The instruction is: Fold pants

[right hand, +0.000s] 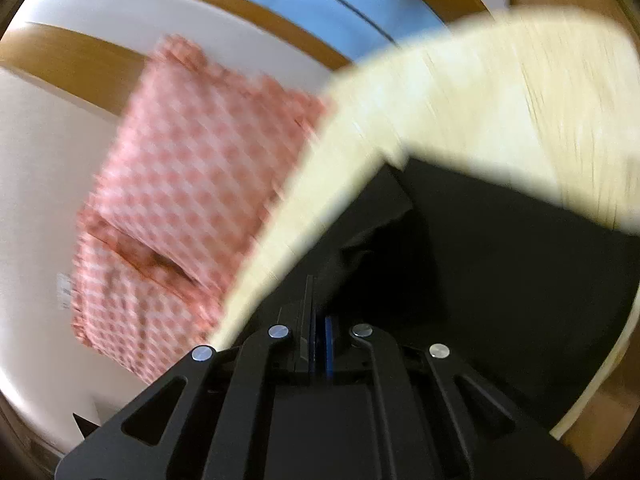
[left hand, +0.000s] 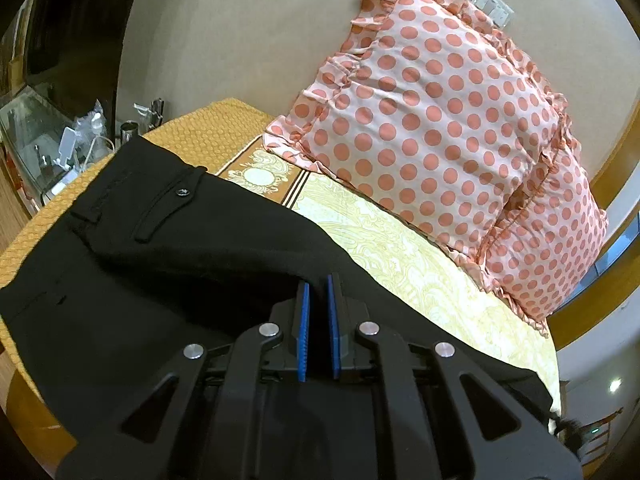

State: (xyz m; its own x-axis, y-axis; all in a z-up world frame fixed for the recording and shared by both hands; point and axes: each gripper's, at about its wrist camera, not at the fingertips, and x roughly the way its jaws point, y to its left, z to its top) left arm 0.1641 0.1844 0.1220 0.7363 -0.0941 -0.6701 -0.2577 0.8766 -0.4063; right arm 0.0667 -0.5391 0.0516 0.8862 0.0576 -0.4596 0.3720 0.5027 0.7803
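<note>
Left gripper [left hand: 318,284]: blue pads set close with a narrow gap between them, black cloth bunched at the tips; I cannot tell whether cloth is pinched between them. Right gripper [right hand: 318,300]: jaws nearly closed, a fold of black cloth rising from between them, so I read it as clamped on the pants; this view is smeared by motion.

Pants [left hand: 160,248]: black, lying on the bed, spread from the left edge of the left view to under my left gripper. Waistband at the far end, with a buttoned back pocket [left hand: 168,208] facing up. A raised fold runs across the cloth just ahead of the left pads. In the right view the pants [right hand: 500,264] fill the area ahead and to the right of the jaws.

Bedsheet [left hand: 400,248]: pale yellow, patterned, beside the pants on their right. Blanket [left hand: 208,132]: orange, textured, under the waistband end.

Pillows [left hand: 432,120]: two, pink with red dots and frilled edges, leaning on the wall at the head of the bed, apart from the pants.

Side table [left hand: 52,148]: left of the bed, cluttered with small items I cannot make out.
</note>
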